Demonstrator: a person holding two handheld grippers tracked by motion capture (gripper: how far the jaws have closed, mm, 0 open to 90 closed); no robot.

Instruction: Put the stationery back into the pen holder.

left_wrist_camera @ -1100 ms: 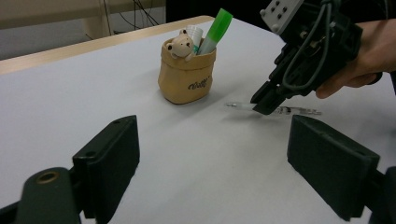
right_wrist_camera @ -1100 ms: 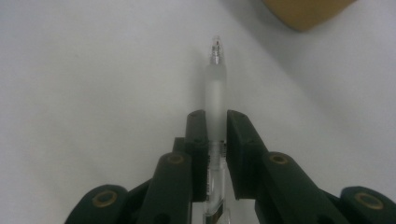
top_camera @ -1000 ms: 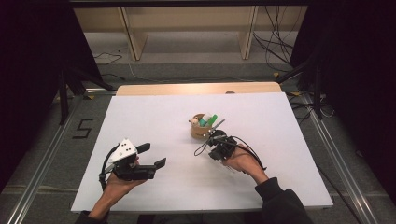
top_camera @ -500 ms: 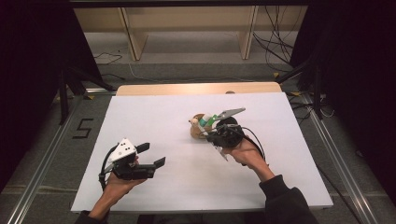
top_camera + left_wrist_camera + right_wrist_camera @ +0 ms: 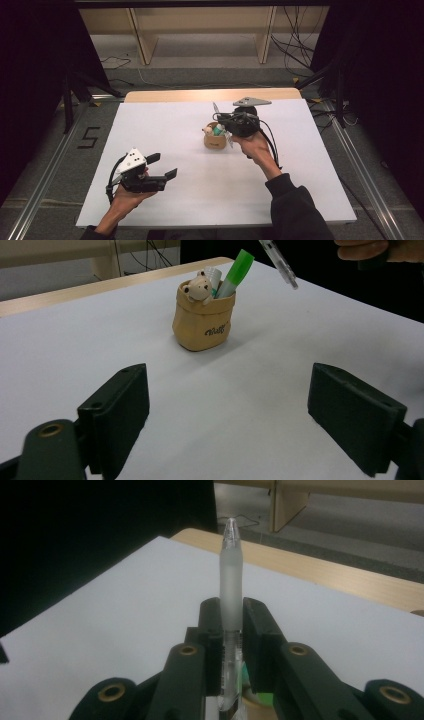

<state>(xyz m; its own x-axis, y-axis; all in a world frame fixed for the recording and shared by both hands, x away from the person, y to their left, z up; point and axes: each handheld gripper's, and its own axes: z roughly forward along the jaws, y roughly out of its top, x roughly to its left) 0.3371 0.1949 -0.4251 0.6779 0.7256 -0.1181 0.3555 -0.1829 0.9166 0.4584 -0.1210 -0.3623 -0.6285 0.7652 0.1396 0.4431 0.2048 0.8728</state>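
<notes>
— What's different from a second ago on your side?

— My right gripper has come up and away from the table. A second ago it was low beside the little tan pen holder; now it's raised above it, and I have the clear pen clamped between its jaws. In the right gripper view the two black jaws press on the barrel from both sides, with the frosted grip and tip sticking out past them.

— So the pen is out of the holder?

— Yes. In the left gripper view its lower end hangs in the air to the upper right of the holder, free of the rim. The green marker and the small bear figure are in the pot as they were.

— And your left?

— The left gripper hasn't shifted; it rests low over the white table near the front edge, well apart from the holder, jaws spread wide with nothing between them.

— What does that mean for the job?

— I judge the pull-out is done. Next I'd need to carry the pen somewhere clear and set it down; the grip looks centred, so I don't expect a slip.
</notes>
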